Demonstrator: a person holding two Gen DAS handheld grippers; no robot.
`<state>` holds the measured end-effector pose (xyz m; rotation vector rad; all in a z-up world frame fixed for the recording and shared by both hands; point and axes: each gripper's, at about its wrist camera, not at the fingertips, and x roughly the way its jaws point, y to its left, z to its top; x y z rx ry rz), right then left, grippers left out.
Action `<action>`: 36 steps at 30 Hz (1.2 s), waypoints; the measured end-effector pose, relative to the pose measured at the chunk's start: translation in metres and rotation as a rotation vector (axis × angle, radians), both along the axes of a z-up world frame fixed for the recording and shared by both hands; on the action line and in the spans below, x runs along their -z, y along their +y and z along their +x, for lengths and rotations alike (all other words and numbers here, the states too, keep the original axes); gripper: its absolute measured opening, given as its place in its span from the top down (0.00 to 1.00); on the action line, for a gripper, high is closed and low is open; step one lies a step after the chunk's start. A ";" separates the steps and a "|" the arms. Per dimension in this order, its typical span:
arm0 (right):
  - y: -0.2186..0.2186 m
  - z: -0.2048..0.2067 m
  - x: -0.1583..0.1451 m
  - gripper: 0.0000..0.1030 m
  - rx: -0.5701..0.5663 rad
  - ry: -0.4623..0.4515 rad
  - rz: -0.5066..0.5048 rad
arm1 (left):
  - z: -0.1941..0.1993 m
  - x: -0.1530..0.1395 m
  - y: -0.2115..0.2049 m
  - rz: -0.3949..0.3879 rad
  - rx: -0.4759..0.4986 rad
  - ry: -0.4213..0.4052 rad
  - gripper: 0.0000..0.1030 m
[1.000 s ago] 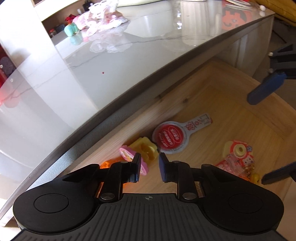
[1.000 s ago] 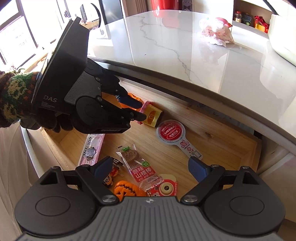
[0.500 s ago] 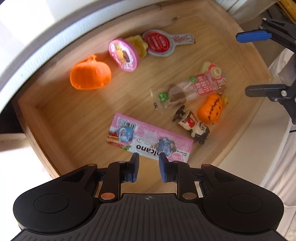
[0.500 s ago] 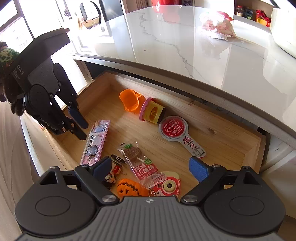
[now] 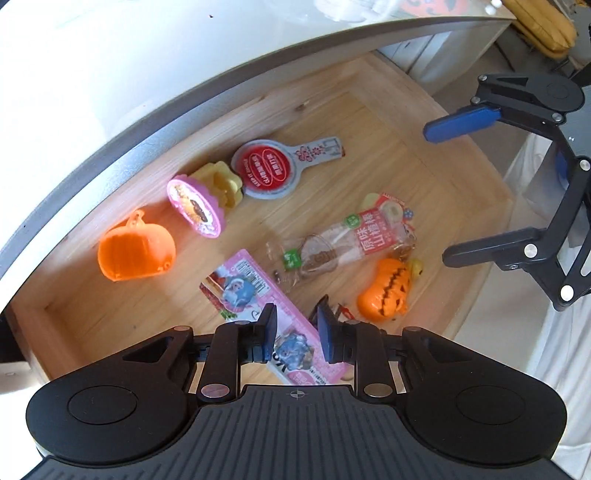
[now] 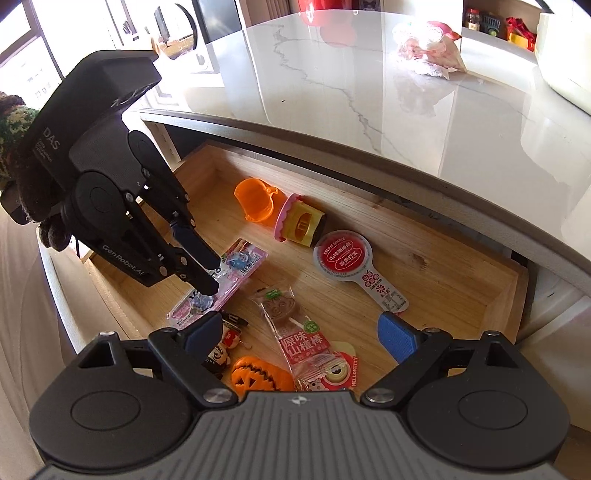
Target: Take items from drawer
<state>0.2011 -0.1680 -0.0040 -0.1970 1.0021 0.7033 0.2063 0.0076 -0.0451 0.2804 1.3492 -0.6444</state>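
An open wooden drawer (image 5: 424, 155) sits pulled out from under a white marble-look countertop (image 6: 369, 92) with a grey rounded edge. Nearest the left wrist camera, the left gripper (image 5: 295, 334) points steeply down over a flat pink candy packet (image 5: 251, 291) on the drawer floor; its jaws stand narrow, a small gap between the blue pads, with nothing pressed between them, and whether the tips touch the packet cannot be told. The right gripper (image 6: 299, 334) hovers over the drawer's front part with its jaws spread wide and empty. Just beyond lie a small orange jack-o'-lantern toy (image 5: 388, 291), a little figure toy (image 6: 221, 350) and a clear-wrapped sweet with a red label (image 6: 295, 332), one end lying on a Hello Kitty packet (image 6: 340, 373). Farther in lie a red round lollipop-shaped pack (image 5: 273, 166), a pink-lidded yellow cup on its side (image 5: 199, 206) and an orange pumpkin-shaped container (image 5: 136, 251). Only the right wrist view shows the room: a gloved hand with a knitted cuff (image 6: 14, 122) holding the left gripper, bright windows, a crumpled pink-and-white bundle (image 6: 428, 55) on the countertop, and shelves with small toys at the far right. Only the left wrist view shows a yellow cushion (image 5: 543, 26) beyond the counter's end.
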 end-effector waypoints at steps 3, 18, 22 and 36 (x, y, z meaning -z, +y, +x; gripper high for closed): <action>0.000 0.000 0.000 0.11 0.004 -0.001 0.006 | 0.000 0.004 0.000 0.049 -0.093 0.001 0.75; -0.002 -0.002 -0.002 0.10 0.010 -0.013 0.014 | 0.017 0.030 0.055 -0.012 -0.605 0.193 0.75; -0.002 -0.002 -0.002 0.10 0.006 -0.011 0.012 | 0.022 0.042 0.050 -0.033 -0.627 0.260 0.73; -0.004 -0.002 -0.003 0.10 0.014 -0.015 0.022 | 0.031 0.048 0.019 -0.082 -0.514 0.252 0.67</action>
